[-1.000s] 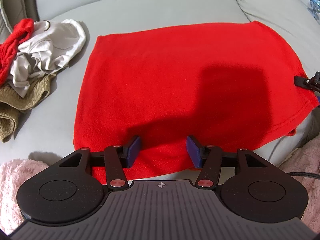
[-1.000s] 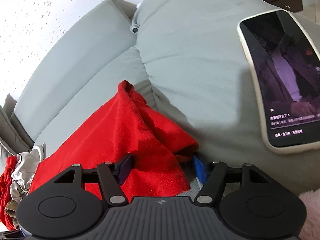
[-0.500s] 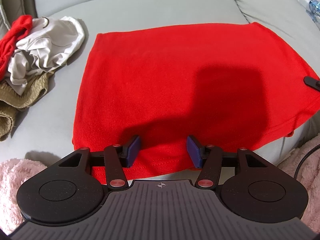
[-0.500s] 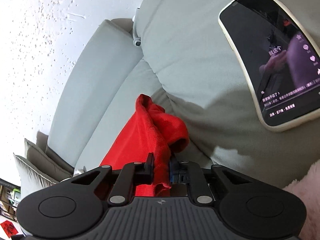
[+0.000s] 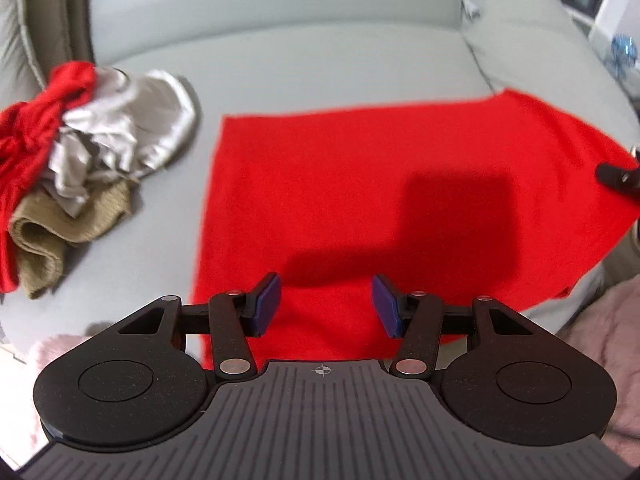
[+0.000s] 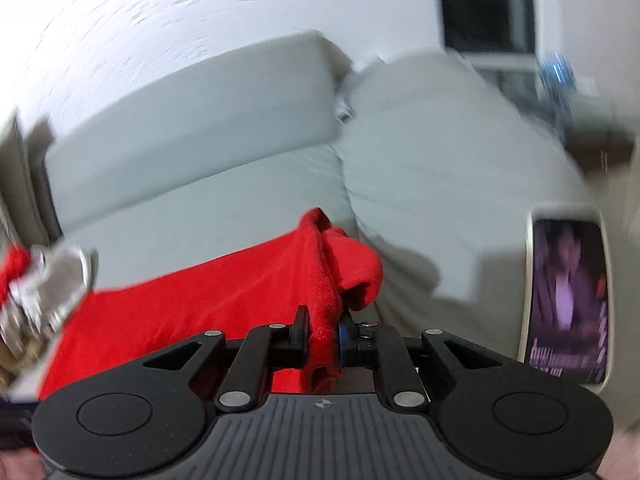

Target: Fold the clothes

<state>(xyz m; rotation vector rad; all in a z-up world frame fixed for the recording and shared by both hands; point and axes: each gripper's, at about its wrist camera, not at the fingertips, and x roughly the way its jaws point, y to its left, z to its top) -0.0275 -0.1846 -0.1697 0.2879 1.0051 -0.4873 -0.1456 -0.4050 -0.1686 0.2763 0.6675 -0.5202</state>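
**A:** Right gripper (image 6: 324,336) status?

**B:** Jaws clamped on a bunched edge of the red garment (image 5: 380,208). The cloth runs straight up between the pads and flops over in a fold just past the fingertips. A second ago the jaws stood wide with the edge lying loose between them; half a second ago they'd pinched it. The view has rolled since then and is blurred, and the cloth now hangs from the grip clear of the cushion.

**A:** Left gripper (image 5: 326,306)?

**B:** Jaws about half open, nothing between the pads. The garment's near hem lies below and just ahead of the fingertips, untouched. Same gap as a second ago, but more of the sofa (image 5: 320,48) shows ahead of the fingers now, so the gripper sits higher over the cloth.

**A:** Rest of the garment?

**B:** Spread flat on the seat cushion ahead of the left fingers. The far right corner is pulled up toward the other gripper at the frame edge.

**A:** Anything else?

**B:** Pile of clothes (image 5: 80,152) to the left of the left fingers, apart from the garment. Phone (image 6: 566,304), screen lit, on the cushion to the right of the right fingers.
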